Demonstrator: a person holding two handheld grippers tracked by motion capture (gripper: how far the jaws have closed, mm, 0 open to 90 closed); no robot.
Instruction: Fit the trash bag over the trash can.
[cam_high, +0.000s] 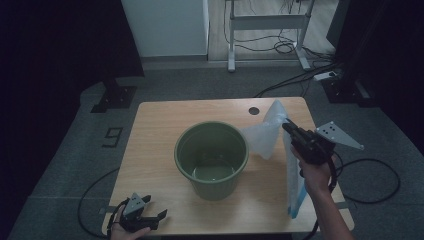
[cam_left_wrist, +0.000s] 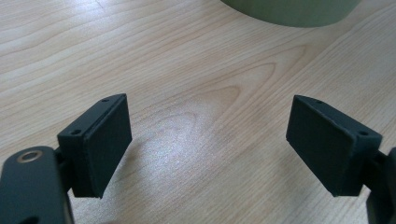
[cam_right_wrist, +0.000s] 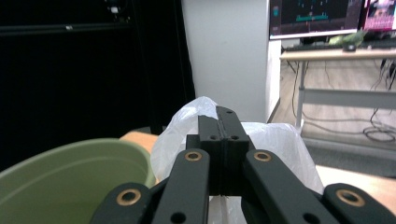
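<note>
While beside bucket (cam_high: 211, 159): bag (cam_high: 265, 135) aloft.

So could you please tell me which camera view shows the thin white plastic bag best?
The high view: the thin white plastic bag hangs whole from the right gripper, beside the green plastic bucket. The right gripper view shows crumpled film behind shut jaws.

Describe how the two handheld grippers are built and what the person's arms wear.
Both the left gripper and right gripper are black, with flat rectangular pads, brass-ringed pivots in their linkage bars, a grey three-cornered plate on top, and a trailing black cable. The forearms are bare, without sleeves.
</note>
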